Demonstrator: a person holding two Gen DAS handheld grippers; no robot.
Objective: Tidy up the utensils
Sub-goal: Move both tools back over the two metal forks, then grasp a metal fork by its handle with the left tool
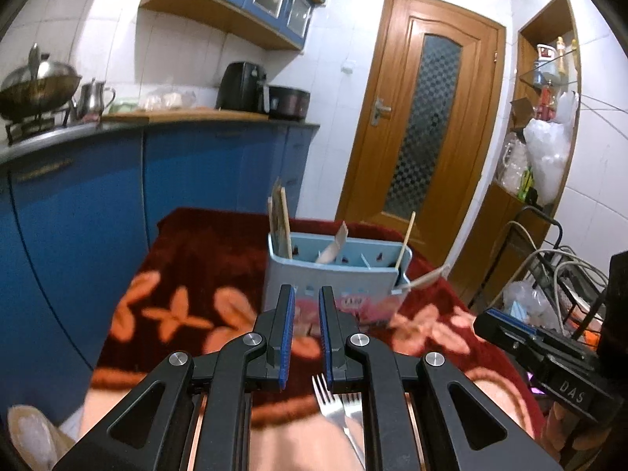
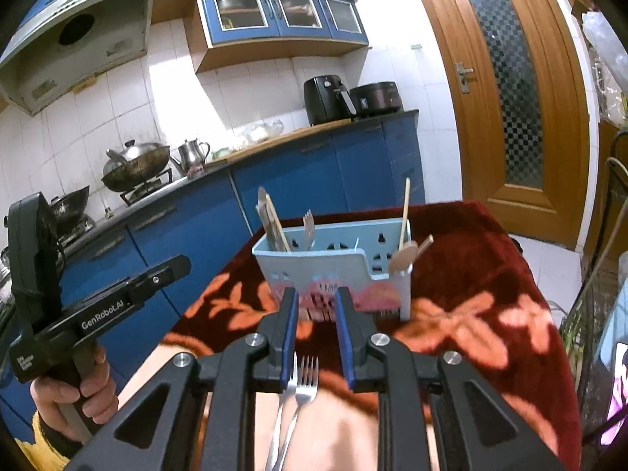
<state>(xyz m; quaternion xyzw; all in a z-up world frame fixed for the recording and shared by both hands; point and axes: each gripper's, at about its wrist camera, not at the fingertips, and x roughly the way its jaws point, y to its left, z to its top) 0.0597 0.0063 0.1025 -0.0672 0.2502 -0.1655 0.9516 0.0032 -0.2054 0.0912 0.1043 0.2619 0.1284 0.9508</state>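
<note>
Left gripper point(image 1: 306, 306) hangs above the red flowered cloth point(image 1: 184, 251), jaws parted a modest gap and nothing between them; its blue pads point(image 1: 289, 325) frame the pale blue utensil caddy point(image 1: 314, 278) straight ahead at twelve o'clock. Down at six o'clock, under the left fingers, two metal forks point(image 1: 333, 400) lie side by side on the cloth, tines pointing toward the caddy. Over to the right gripper point(image 2: 316, 310): it too is partly open and empty, hovering over the same pair of forks point(image 2: 302, 376), which show at its six o'clock between the finger bases. The caddy point(image 2: 314, 263) stands upright at twelve o'clock, with wooden utensils point(image 2: 271, 223) standing in its left compartment, a fork point(image 2: 309, 227) in the next, and a wooden spoon point(image 2: 404, 251) leaning at the right end. At nine o'clock from the right wrist, the left gripper's body point(image 2: 117, 302) shows, a hand point(image 2: 74, 396) wrapped round its handle. Behind, blue cabinets point(image 2: 196, 235) and a wooden door point(image 2: 506, 90).
</note>
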